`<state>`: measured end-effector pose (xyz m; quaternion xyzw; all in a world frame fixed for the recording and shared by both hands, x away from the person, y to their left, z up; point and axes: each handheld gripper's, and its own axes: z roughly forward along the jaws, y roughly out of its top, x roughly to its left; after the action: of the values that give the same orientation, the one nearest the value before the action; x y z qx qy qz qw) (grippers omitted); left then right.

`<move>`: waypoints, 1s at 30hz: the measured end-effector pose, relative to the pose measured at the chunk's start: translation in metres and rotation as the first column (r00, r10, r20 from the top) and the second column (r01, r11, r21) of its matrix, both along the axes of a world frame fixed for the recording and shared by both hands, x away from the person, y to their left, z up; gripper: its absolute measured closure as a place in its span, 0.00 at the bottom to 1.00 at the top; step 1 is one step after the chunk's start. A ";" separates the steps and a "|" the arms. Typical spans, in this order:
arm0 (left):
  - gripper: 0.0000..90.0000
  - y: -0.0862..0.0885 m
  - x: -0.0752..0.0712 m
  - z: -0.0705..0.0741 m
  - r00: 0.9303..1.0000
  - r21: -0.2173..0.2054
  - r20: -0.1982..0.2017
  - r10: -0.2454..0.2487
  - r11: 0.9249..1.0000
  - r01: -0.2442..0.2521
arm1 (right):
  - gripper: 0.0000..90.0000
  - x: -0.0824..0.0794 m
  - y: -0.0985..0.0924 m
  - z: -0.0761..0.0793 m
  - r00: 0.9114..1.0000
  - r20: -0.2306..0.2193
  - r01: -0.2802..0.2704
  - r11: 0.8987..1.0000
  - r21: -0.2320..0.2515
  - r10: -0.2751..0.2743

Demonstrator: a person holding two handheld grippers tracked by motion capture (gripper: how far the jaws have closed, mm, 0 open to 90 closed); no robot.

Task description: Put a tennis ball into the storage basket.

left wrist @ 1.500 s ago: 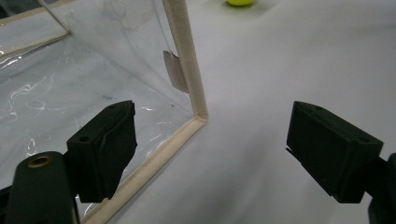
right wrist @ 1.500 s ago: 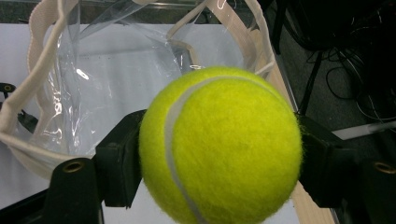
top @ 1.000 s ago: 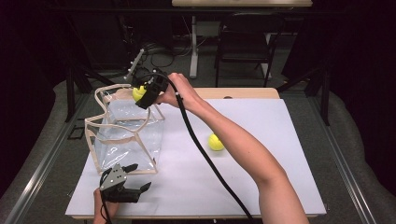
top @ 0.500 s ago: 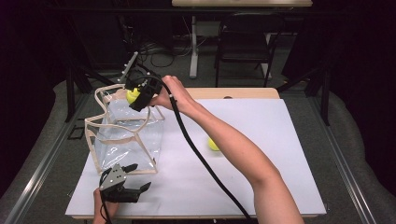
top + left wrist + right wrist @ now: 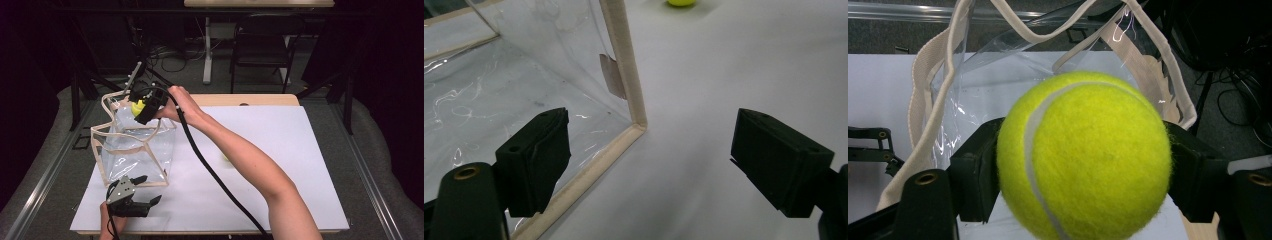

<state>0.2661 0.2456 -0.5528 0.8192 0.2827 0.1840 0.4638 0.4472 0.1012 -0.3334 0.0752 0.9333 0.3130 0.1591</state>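
Clear bag (image 5: 135, 152) stands open on the table (image 5: 280, 150), nothing visible inside. Right gripper (image 5: 142, 107) fingers clamp the tennis ball (image 5: 1083, 155) from both sides, above the bag's opening. Left gripper (image 5: 131, 200) fingers open, beside the bag's corner.

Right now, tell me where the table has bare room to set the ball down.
Bare white board right of the forearm, up to its right edge. A smaller patch lies between the bag and the cable. Crowded at left: bag, left tool, right tool holding the ball.
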 end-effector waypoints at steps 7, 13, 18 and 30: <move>0.18 0.000 0.000 0.000 1.000 0.002 -0.001 -0.001 1.000 0.001 | 0.29 0.001 0.003 -0.005 1.000 -0.014 -0.003 1.000 -0.014 0.003; 0.18 0.000 0.000 0.000 1.000 0.000 -0.001 -0.001 1.000 0.001 | 0.29 0.001 0.006 -0.010 1.000 -0.027 -0.003 1.000 -0.025 0.002; 0.18 0.000 0.000 0.000 1.000 0.001 -0.001 -0.002 1.000 0.002 | 0.29 0.001 0.007 -0.013 0.999 -0.037 -0.006 0.999 -0.033 0.005; 0.18 0.000 0.000 0.000 1.000 0.001 -0.002 -0.002 1.000 0.003 | 0.29 0.002 0.010 -0.020 0.999 -0.052 -0.008 0.998 -0.059 0.004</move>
<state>0.2660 0.2456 -0.5528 0.8200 0.2819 0.1829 0.4633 0.4491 0.1113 -0.3536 0.0758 0.9462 0.2838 0.1358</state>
